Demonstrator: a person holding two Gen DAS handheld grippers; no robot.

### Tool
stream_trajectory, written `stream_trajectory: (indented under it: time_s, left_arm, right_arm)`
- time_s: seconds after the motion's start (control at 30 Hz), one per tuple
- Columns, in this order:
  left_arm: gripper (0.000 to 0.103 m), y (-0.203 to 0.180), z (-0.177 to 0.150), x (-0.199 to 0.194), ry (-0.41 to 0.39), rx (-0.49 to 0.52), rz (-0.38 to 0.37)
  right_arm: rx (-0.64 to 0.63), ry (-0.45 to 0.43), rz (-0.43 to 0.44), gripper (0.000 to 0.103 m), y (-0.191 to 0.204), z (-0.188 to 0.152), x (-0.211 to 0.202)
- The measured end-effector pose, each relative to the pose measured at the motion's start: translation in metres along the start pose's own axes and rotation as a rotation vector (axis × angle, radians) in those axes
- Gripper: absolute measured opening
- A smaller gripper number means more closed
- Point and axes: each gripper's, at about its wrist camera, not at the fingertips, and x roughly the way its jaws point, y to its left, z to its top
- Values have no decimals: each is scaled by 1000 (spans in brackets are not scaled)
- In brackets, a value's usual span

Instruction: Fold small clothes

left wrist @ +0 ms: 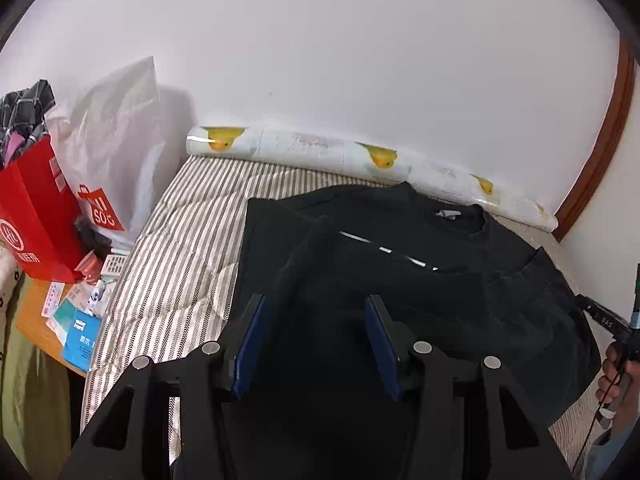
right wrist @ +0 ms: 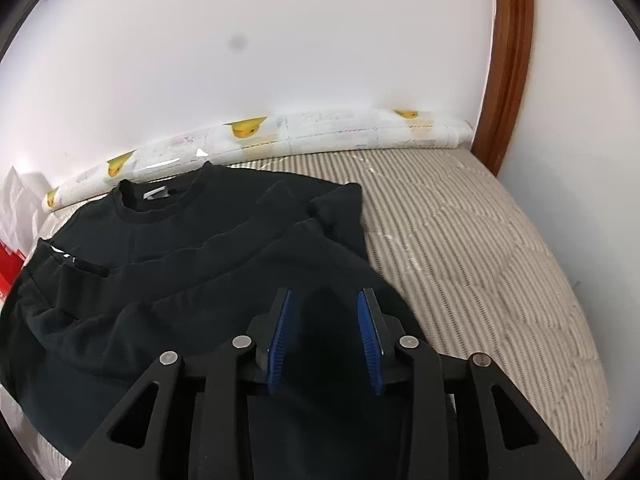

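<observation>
Two grippers, left (left wrist: pixel 316 344) and right (right wrist: pixel 325 338), hover with jaws released, grasping nothing, over the black shirt (right wrist: pixel 224 240), which lies part-folded on the bed (right wrist: pixel 480 248) toward its wall edge. Advised: pinch both near hem corners evenly and fold square to the collar.

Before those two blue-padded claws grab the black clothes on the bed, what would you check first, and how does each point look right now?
1. Left gripper open, nothing between its fingers: ok.
2. Right gripper open, empty: ok.
3. Both over the black clothes: ok.
4. Clothes lying flat: not ok, layers overlap and bunch.
5. How many garments there are: cannot tell, all dark.
6. Free striped bedcover beside the pile for folding: ok.
</observation>
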Motion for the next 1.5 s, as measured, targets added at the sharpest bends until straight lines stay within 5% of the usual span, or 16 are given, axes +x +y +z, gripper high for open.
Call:
stream_trajectory:
  time_s: [0.6, 0.7, 0.77, 0.83, 1.03, 1.5]
  left_arm:
    - [43, -9, 39, 97, 111, 134, 40]
    - [34, -16, 38, 108, 129, 156, 42]
    - [14, -22, 37, 106, 94, 198, 68]
    - [10, -27, 39, 102, 67, 234, 79]
    - [9, -3, 67, 75, -71, 134, 78]
    - [12, -3, 71, 127, 55, 119, 145]
  right_arm:
    - [-112, 63, 28, 38, 26, 50, 76]
    - [-133, 76, 16, 37, 32, 53, 87]
    - [-154, 82, 1, 29, 36, 52, 92]
    - [-168, 63, 13, 20, 37, 53, 90]
    - [-136, -67, 38, 17, 21, 66, 64]
    - [-29, 54, 64, 22, 6, 76, 115]
